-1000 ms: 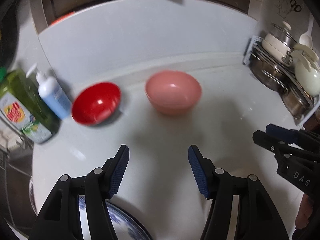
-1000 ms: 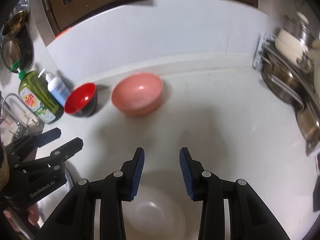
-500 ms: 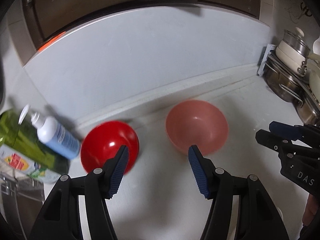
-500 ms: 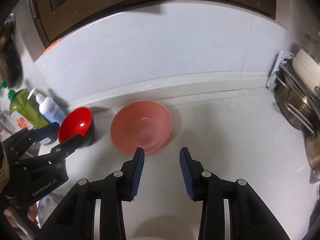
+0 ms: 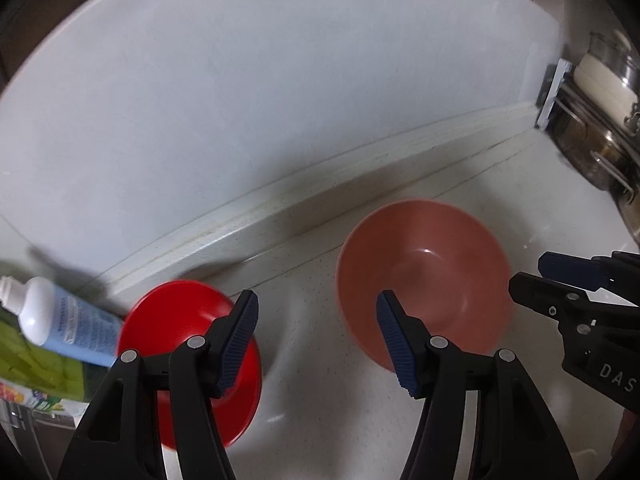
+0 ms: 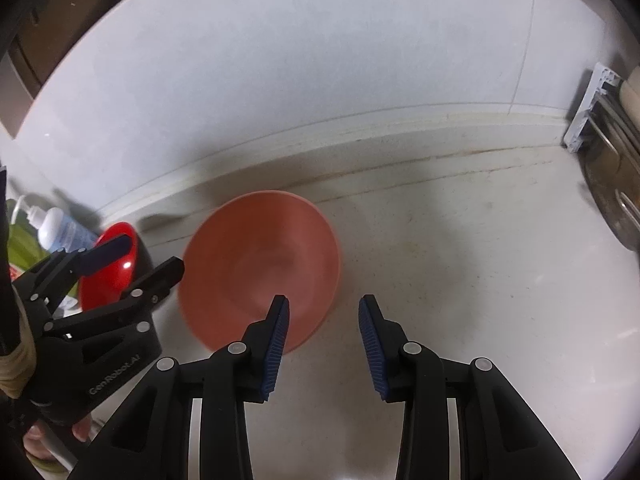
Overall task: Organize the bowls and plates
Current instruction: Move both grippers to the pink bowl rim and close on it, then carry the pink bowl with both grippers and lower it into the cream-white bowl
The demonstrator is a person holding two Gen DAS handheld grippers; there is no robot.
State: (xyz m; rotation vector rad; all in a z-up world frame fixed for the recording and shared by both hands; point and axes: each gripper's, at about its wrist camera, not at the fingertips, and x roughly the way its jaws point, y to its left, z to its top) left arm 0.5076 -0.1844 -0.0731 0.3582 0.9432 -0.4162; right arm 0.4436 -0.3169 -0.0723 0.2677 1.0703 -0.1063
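So the big bowl (image 5: 424, 284) sits on the counter (image 5: 520, 184) near the back wall. Left of it, a little apart, is the smaller bowl (image 5: 176, 320), with a pump bottle (image 5: 60, 320) just beyond that on the same side. Well off to the big bowl's right is a rack of pots (image 5: 600, 120).

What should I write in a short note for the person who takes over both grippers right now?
Left gripper: open, empty, over the counter between the two bowls.
Right gripper: open, empty, just right of the pink bowl.
Red bowl: upright on the counter beside the blue pump bottle. The pink bowl stands apart to its right, near the wall.
Done: nothing visible; no bowl is gripped or stacked.
Left: take the bowls and put them in order. No plate is in view now.
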